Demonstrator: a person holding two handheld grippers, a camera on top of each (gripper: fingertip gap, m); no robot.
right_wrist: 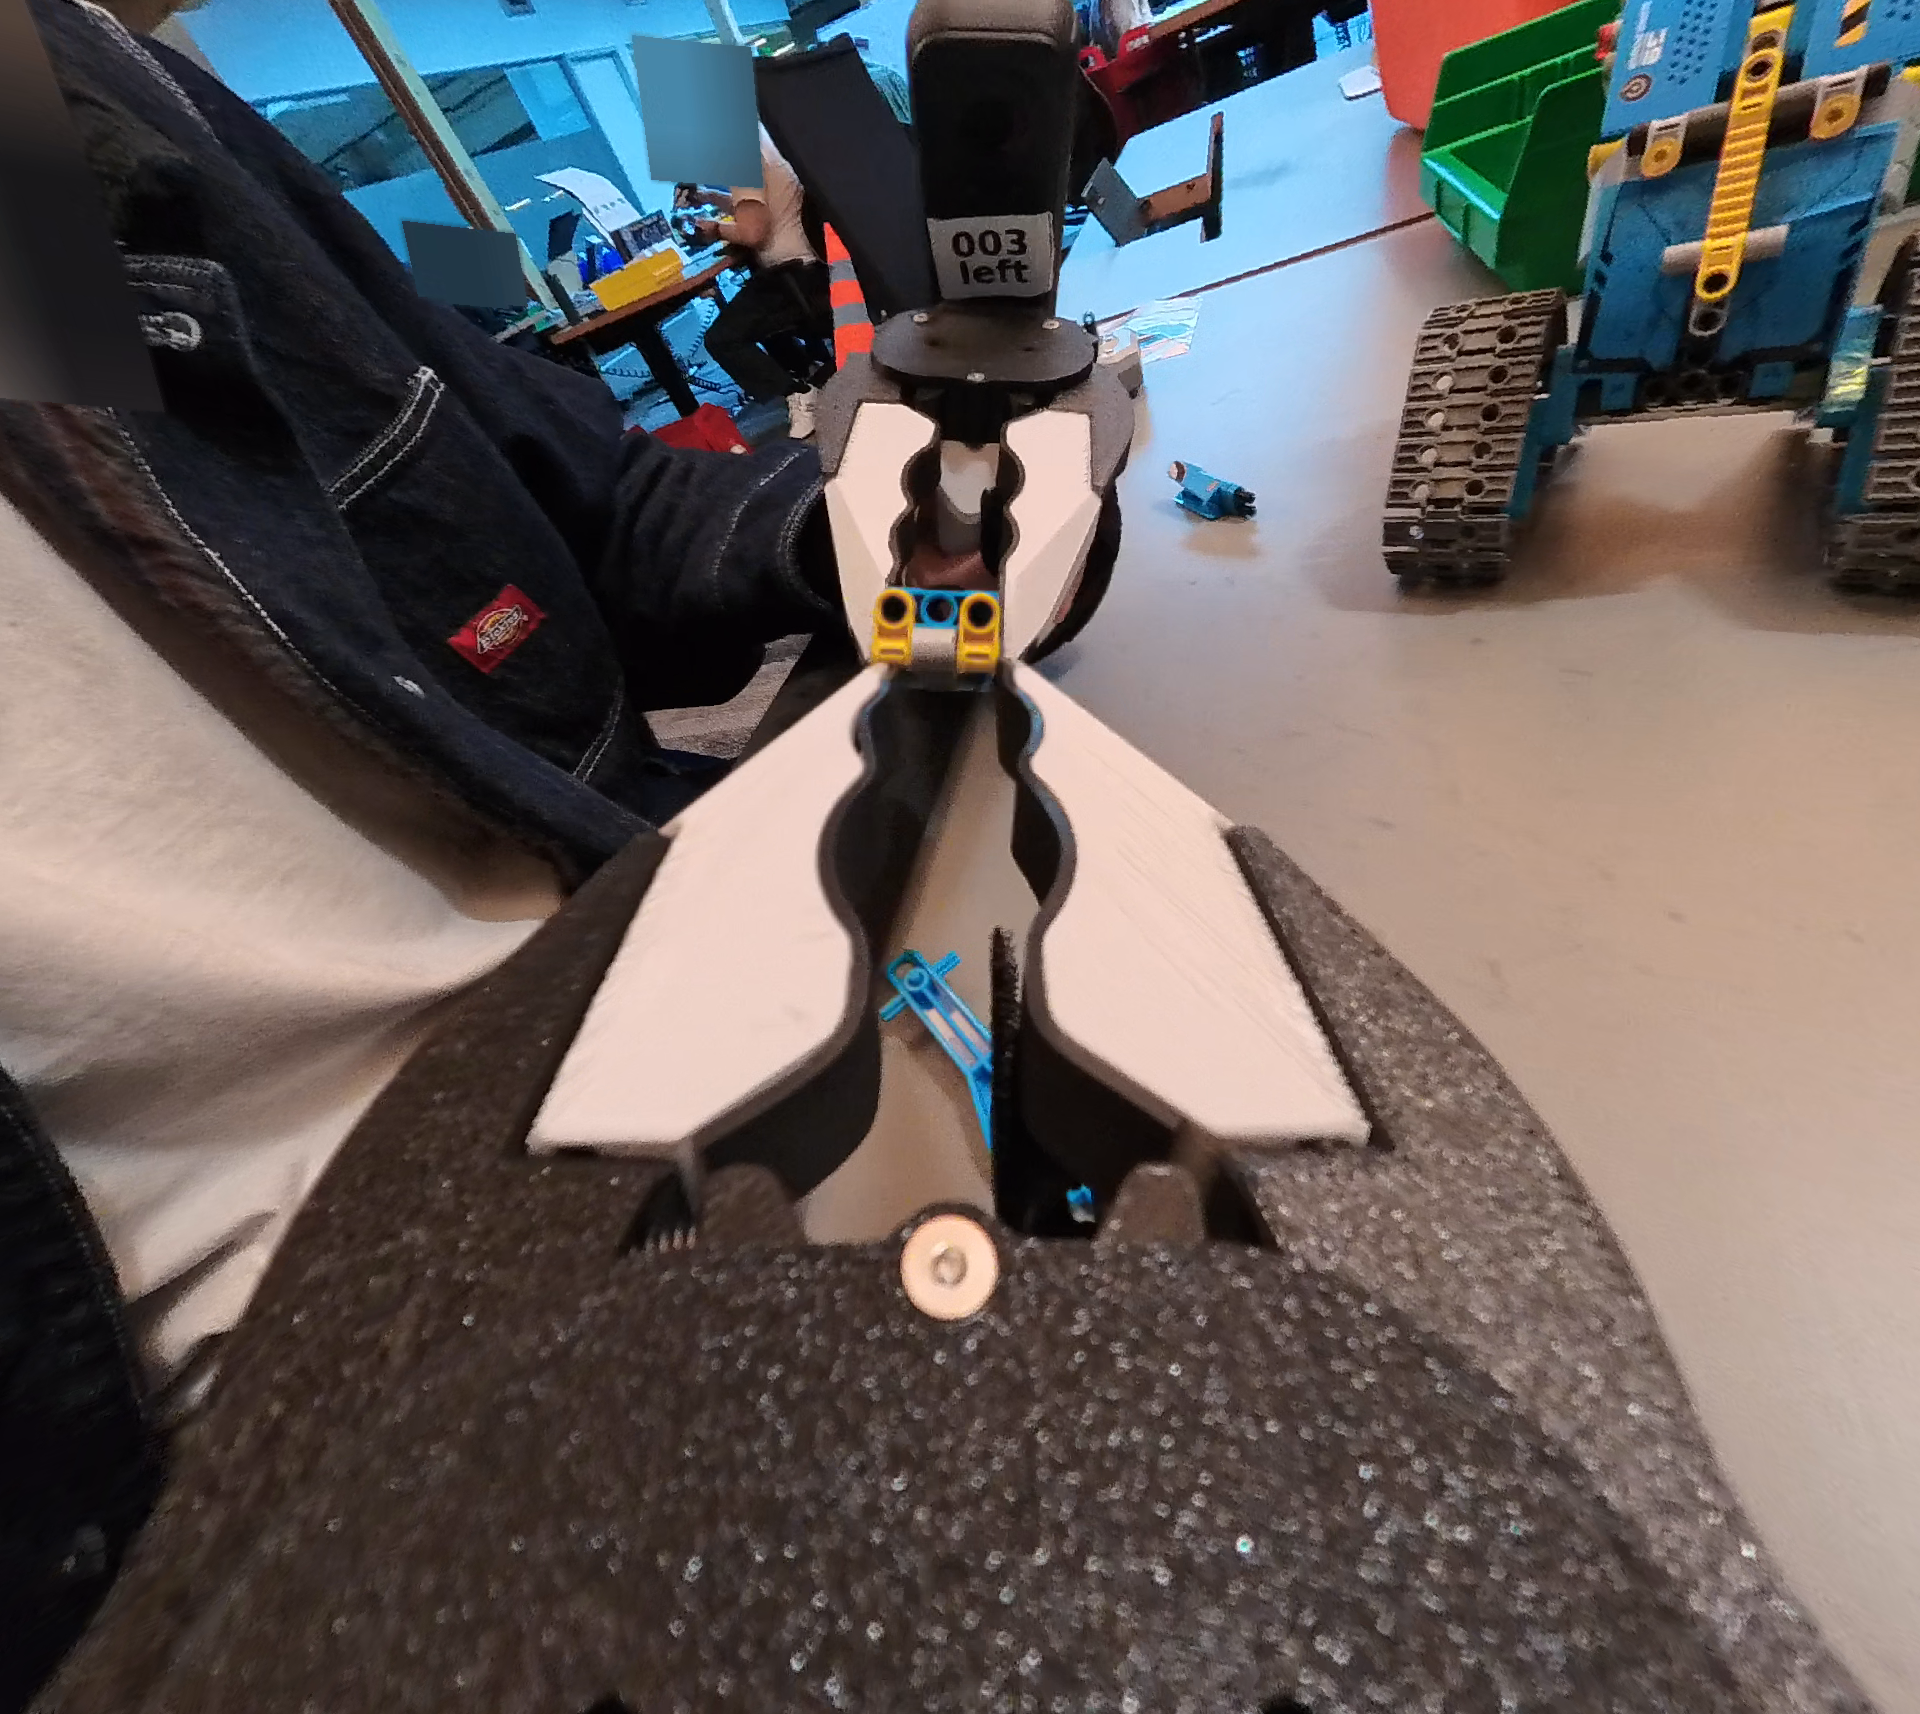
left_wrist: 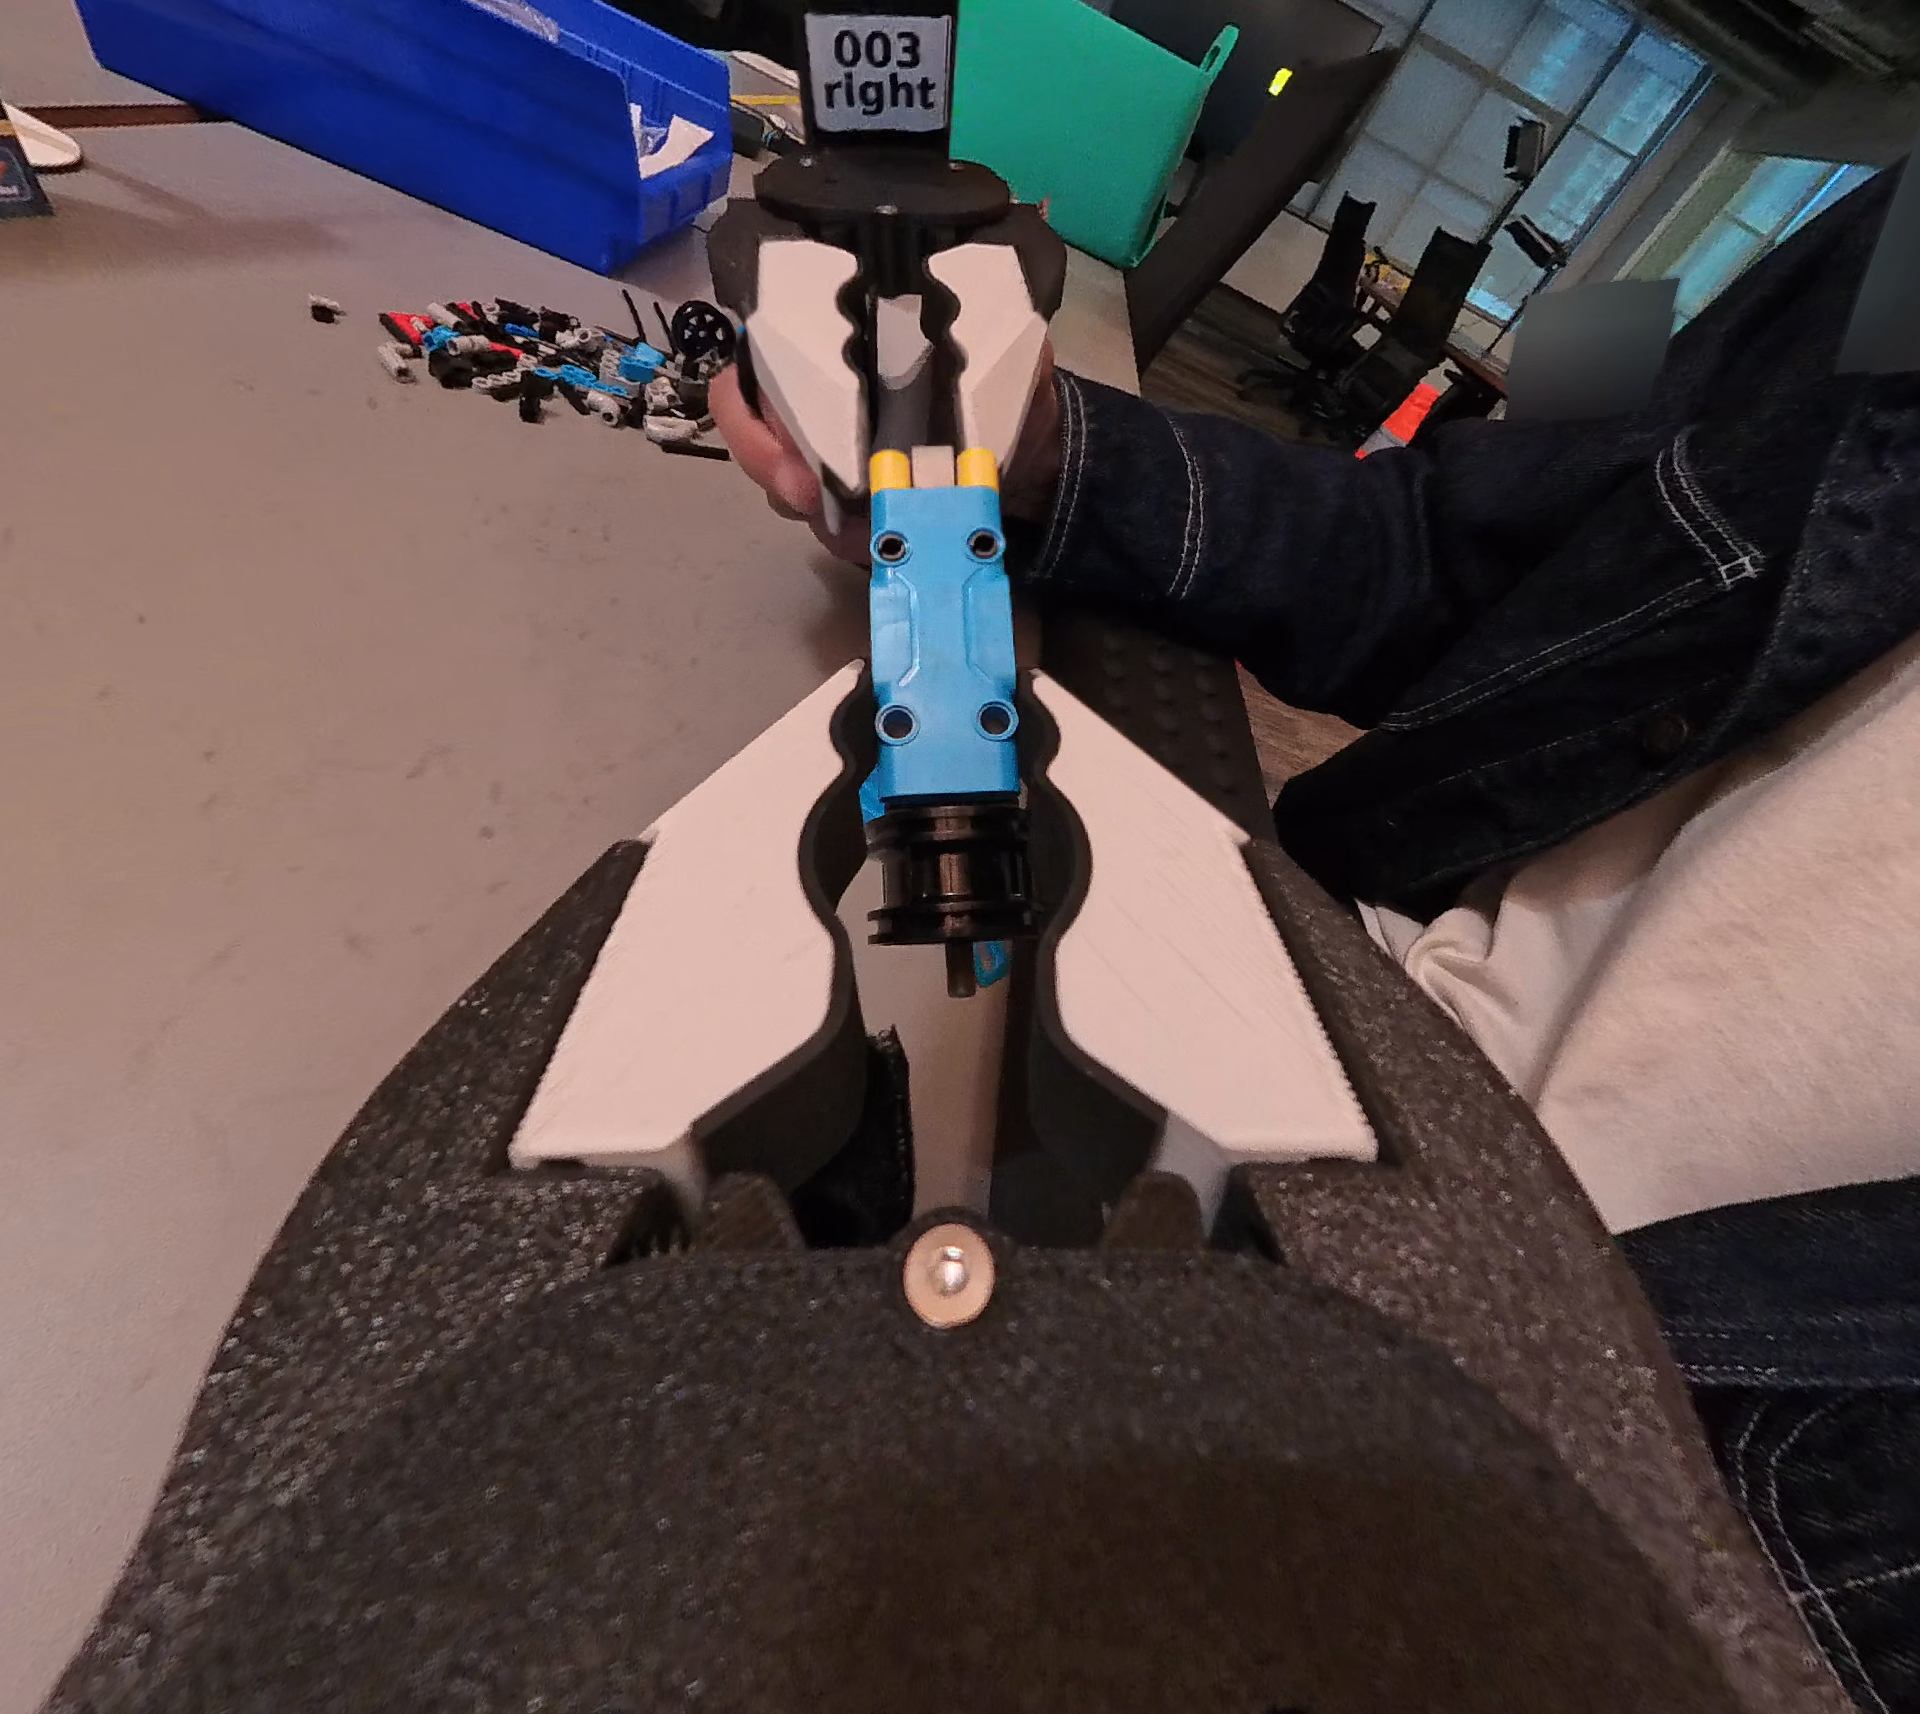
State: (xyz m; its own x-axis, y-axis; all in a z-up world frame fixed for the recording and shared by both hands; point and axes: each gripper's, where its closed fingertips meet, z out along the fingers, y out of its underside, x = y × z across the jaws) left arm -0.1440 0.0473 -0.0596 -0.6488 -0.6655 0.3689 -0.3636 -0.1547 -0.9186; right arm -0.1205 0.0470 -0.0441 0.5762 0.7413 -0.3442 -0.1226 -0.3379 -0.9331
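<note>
Above the grey surface point(left_wrist: 260, 729): blue motor block point(left_wrist: 940, 656), long axis spanning both tools. Left hand-held gripper point(left_wrist: 945, 729) pinches its wheel end; right hand-held gripper point(right_wrist: 940, 677) pinches its yellow-pegged end.

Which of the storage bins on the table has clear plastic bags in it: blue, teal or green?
The long blue bin, far left in the left wrist view; bags show above its rim.
</note>
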